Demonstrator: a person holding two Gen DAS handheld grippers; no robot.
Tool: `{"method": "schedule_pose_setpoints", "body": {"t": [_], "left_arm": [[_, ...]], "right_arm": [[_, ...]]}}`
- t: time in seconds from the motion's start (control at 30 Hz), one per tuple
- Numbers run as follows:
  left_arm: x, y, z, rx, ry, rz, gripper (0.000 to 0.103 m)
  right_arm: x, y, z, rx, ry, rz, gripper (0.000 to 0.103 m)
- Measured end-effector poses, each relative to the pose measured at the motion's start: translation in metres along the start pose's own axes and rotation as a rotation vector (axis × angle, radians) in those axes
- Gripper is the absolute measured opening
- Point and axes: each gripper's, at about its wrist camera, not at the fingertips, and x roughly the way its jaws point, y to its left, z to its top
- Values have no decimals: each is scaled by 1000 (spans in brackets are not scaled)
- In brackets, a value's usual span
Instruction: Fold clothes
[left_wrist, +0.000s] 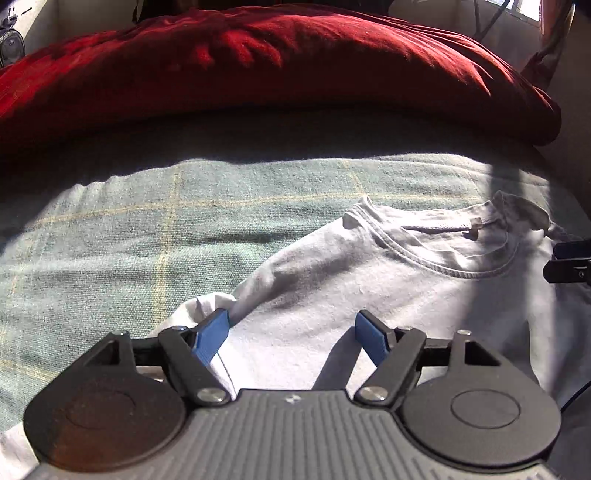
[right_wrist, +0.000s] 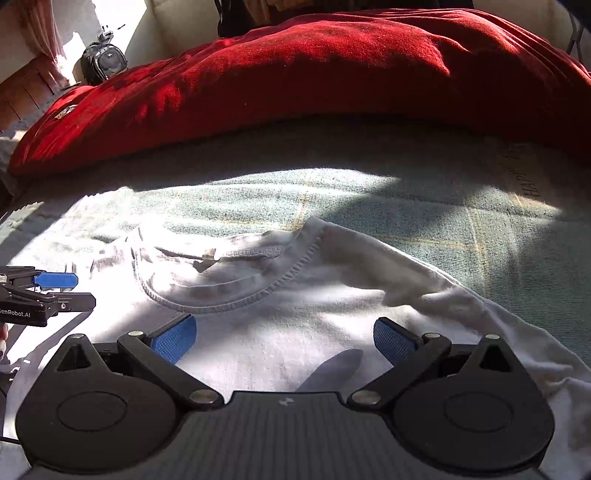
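One white T-shirt (left_wrist: 369, 295) lies spread out on a green checked blanket (left_wrist: 147, 229) on a bed. Its round neck hole (right_wrist: 221, 280) points away, toward a big red pillow (right_wrist: 295, 74) at the far side of the bed. Bright sun falls on the shirt, and shade covers the blanket near the pillow.

Both claws hang just over the shirt and point down at it. The left claw (left_wrist: 291, 336) has its blue pads (left_wrist: 212, 339) apart. One pad sits by a bunched sleeve at the shirt's edge, but I cannot tell if it touches the cloth. Nothing is pinched between the pads. The right claw (right_wrist: 286, 338) is spread very wide over the chest of the shirt, and only flat cloth shows below it.

Each claw can be seen at the side of the other one's view, near the shirt's shoulder. A dark backpack (right_wrist: 103, 62) stands on the floor past the bed, near a pink curtain (right_wrist: 40, 37).
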Motion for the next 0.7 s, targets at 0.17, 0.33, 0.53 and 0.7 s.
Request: {"method": "schedule_pose_setpoints", "body": {"t": [0.17,0.33,0.53,0.7], "left_arm": [[-19,-8,6,-19,-46,-37,75],[-6,-22,3,39,15,-80,77],[22,-26,19,55,-5,-33,87],[6,-27,33,45,-40,-56,86]], "right_arm": [[3,3,-2,3,3,-24,103],[-7,11,3,-11,-22,29,103],[33,12,16,-78,-35,11,103],[45,-6,42,-38,-63,-23,103]]}}
